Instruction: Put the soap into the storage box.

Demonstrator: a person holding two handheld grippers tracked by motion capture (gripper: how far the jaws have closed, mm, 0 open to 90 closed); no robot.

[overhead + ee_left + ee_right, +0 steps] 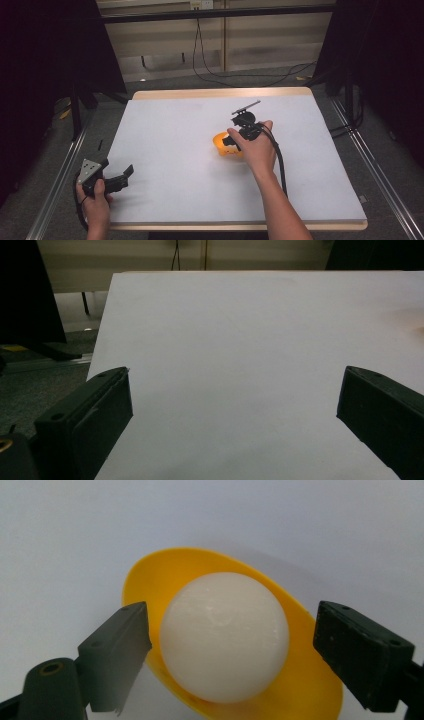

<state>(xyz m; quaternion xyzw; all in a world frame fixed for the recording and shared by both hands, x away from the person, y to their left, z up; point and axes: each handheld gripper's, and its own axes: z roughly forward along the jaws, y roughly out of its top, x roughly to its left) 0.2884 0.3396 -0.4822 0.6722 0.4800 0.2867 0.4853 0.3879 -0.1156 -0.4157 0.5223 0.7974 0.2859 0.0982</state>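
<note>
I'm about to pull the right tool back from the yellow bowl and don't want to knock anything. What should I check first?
1. Right tool free of the white ball: ok, there is a gap on both sides between pads and ball.
2. Ball seated in the yellow bowl: ok, it rests inside the rim.
3. Bowl flat on the white table: cannot tell, it looks tilted from the right gripper view.
4. Left tool out of the way: ok, open at the table's near left corner, nothing between its jaws.
5. Cable clear of the bowl: ok, it trails back along the forearm.
</note>
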